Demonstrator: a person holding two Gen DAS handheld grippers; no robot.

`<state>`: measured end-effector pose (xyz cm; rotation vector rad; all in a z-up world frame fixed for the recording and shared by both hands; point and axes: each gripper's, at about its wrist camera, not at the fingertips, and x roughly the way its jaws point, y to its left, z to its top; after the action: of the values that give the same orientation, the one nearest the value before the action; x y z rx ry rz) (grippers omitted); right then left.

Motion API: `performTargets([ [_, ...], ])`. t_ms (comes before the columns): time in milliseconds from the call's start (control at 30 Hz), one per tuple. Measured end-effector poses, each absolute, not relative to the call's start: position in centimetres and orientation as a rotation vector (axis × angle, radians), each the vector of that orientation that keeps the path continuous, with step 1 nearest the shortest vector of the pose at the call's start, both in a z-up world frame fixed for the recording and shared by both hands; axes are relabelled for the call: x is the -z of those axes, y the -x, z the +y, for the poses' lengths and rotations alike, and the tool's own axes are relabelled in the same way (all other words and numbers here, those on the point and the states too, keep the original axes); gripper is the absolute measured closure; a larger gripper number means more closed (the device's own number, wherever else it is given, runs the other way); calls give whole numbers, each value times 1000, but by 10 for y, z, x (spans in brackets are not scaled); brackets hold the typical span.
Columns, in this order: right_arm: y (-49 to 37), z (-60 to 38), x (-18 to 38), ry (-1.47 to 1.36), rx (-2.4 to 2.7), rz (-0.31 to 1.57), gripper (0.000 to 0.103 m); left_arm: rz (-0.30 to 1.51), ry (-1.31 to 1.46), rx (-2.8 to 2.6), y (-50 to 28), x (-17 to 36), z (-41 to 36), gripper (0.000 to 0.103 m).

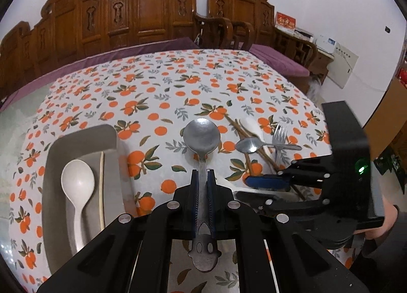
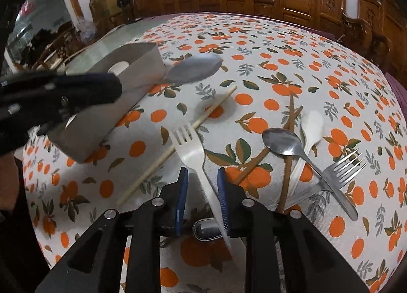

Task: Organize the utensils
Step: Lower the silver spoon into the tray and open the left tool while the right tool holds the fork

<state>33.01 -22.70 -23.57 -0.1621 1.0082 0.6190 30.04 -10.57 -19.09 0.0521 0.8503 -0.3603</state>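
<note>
My left gripper (image 1: 202,176) is shut on the handle of a large metal spoon (image 1: 202,138), held above the cloth just right of the grey tray (image 1: 84,138). In the tray lie a white spoon (image 1: 77,183) and a pale chopstick (image 1: 101,186). My right gripper (image 2: 202,173) stands open around a white plastic fork (image 2: 189,150). The fork's handle runs close along the right pad, with a gap at the left pad. A pale chopstick (image 2: 162,158) lies under the fork's tines. From the right wrist the left gripper (image 2: 101,89) looks blurred in front of the tray (image 2: 142,64).
To the right lies a pile: a small metal spoon (image 2: 282,140), a metal fork (image 2: 343,168), a white spoon (image 2: 311,125) and brown chopsticks (image 2: 287,166). The orange-print tablecloth (image 1: 178,84) covers the table. Carved wooden chairs (image 1: 142,13) stand behind it.
</note>
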Motion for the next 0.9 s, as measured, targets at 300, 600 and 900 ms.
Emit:
performTargets([
  [300,-328,-222,238,224,-600,1000,95,800,-58,356,-290,171,-99,97],
  [600,-323,-232,210,147,-570,905,96,755,-41,306,-277,150,-72,97],
  [900,-317,-234,191,105,-503,844,96,750,-17,224,-269,148,-33,97],
])
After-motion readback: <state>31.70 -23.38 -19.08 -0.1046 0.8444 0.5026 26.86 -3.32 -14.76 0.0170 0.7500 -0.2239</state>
